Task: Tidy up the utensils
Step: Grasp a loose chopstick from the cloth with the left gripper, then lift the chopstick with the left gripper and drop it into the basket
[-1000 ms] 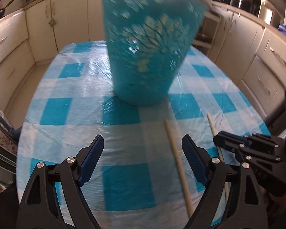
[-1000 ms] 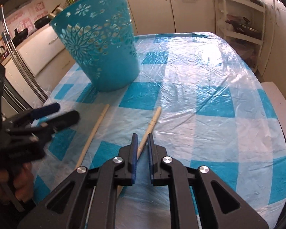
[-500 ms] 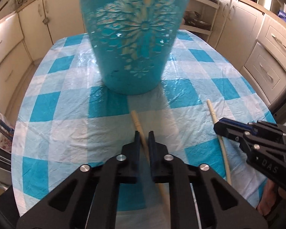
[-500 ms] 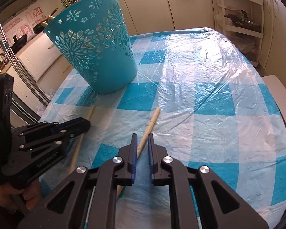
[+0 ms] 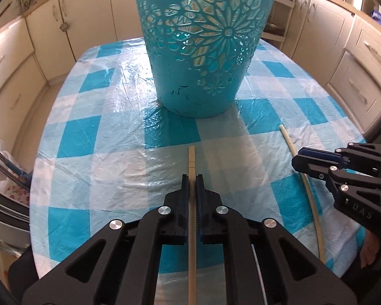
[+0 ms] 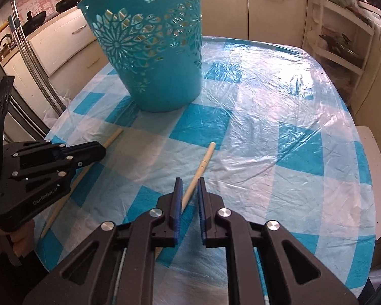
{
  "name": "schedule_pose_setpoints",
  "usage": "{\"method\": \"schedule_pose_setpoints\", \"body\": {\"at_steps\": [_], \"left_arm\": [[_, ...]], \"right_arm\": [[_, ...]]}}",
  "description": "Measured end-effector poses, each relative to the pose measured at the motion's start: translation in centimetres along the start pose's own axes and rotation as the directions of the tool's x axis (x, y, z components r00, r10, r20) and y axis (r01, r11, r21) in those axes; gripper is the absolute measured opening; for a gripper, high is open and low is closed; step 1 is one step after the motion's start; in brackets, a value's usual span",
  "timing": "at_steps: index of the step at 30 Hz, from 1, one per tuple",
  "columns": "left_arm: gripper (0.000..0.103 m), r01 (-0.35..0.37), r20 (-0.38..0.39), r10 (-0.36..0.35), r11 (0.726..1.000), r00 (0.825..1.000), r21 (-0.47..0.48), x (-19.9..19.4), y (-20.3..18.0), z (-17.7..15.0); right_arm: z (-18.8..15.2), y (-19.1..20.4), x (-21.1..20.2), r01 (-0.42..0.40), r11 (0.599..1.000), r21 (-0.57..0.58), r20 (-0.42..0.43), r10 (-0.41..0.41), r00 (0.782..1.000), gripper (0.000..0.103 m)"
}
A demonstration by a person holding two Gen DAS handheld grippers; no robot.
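Now that our left gripper [image 5: 192, 186] has closed its jaws on one wooden stick [image 5: 192, 218], where a second ago they gaped, our right gripper [image 6: 189, 195] straddles the other stick [image 6: 198, 172], jaws narrow; basket [image 5: 203, 50] waits mid-worktop [image 5: 94, 137].

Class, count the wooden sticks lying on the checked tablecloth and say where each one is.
2. One stick is clamped in the left gripper; the other stick lies between the right gripper's slightly parted fingers. The teal basket seems to hold more, partly hidden.
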State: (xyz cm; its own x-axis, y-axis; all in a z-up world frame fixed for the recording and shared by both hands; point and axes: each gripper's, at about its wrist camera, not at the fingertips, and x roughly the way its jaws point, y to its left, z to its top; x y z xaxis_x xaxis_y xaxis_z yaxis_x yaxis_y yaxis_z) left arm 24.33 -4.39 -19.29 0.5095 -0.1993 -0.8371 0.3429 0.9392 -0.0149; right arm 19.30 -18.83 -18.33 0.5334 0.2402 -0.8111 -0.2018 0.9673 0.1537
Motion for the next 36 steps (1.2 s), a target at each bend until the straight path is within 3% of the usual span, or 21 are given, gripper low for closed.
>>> {"method": "schedule_pose_setpoints", "body": {"at_steps": [4,9,17,21,25,29,31,36], "left_arm": [[0.006,-0.023,0.012,0.022,1.0,1.0,0.009,-0.1,-0.2,0.0],[0.006,-0.032,0.024,0.032,0.999,0.999,-0.008,-0.1,0.4,-0.1],[0.006,-0.032,0.028,0.032,0.999,0.999,-0.001,0.2,0.3,0.2],[0.005,-0.006,0.029,0.006,1.0,1.0,-0.002,0.2,0.5,0.1],[0.005,0.077,0.051,-0.074,0.994,0.996,-0.073,-0.8,1.8,0.2],[0.005,0.19,0.143,-0.171,0.972,0.975,-0.137,-3.6,3.9,0.3],[0.005,0.241,0.207,-0.209,0.96,0.956,-0.144,-5.7,4.8,0.4],[0.005,0.31,0.324,-0.248,0.938,0.913,-0.154,-10.2,6.6,1.2]], "right_arm": [[0.0,1.2,0.1,0.003,0.999,-0.052,-0.007,-0.003,1.0,0.012],[0.4,0.4,0.2,0.008,1.0,-0.007,-0.023,-0.008,1.0,0.012],[0.0,1.0,0.1,0.006,1.0,-0.03,0.003,-0.006,1.0,0.012],[-0.7,0.6,-0.1,-0.016,0.999,-0.032,0.046,0.018,0.999,0.012],[-0.7,0.4,-0.1,-0.028,0.999,-0.023,0.046,0.029,0.999,0.012],[-0.7,0.2,0.0,-0.047,0.999,-0.013,0.046,0.048,0.998,0.013],[-0.8,-0.1,0.0,-0.067,0.998,0.001,0.047,0.067,0.997,0.014],[-0.8,-0.5,-0.1,-0.085,0.996,0.014,0.05,0.085,0.995,0.014]]}}
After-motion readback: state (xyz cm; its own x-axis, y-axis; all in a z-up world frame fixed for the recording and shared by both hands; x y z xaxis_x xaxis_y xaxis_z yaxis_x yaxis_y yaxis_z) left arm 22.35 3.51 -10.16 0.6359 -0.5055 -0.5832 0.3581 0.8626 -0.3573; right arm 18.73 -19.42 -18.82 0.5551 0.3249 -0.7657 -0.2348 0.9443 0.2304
